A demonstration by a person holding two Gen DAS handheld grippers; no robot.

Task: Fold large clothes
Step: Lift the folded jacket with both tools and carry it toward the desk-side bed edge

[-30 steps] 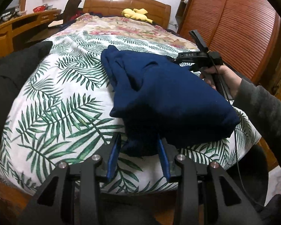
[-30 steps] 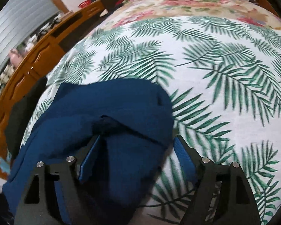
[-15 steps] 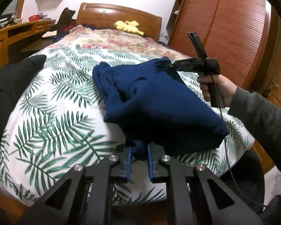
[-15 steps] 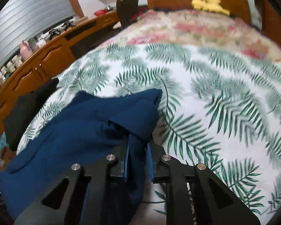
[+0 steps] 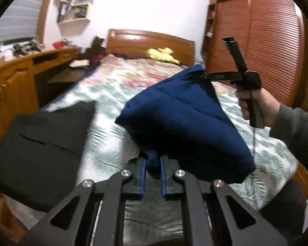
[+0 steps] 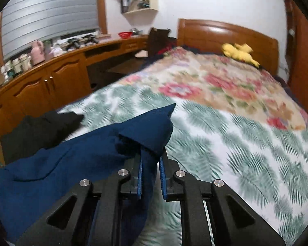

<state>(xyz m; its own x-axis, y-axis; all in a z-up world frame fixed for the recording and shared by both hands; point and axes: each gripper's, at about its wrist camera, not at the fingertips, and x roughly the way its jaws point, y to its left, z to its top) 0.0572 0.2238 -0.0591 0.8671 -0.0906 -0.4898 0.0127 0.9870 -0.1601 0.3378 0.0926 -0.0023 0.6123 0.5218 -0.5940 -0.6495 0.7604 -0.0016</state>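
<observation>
A navy blue garment hangs folded above the bed, stretched between both grippers. My left gripper is shut on its near lower corner, with a bunch of cloth between the blue pads. In the left wrist view my right gripper pinches the far upper corner, held by a hand in a grey sleeve. The right wrist view shows that gripper shut on the blue garment, which trails down to the left. The cloth is clear of the palm-leaf bedspread.
A black garment lies on the bed's left side. A yellow plush toy sits by the wooden headboard. A wooden desk with cupboards runs along the left wall, and a slatted wardrobe stands on the right.
Both grippers closed on the blue garment's corners, then rose and lifted it off the bedspread. The right gripper rolled and now looks farther up the bed.
</observation>
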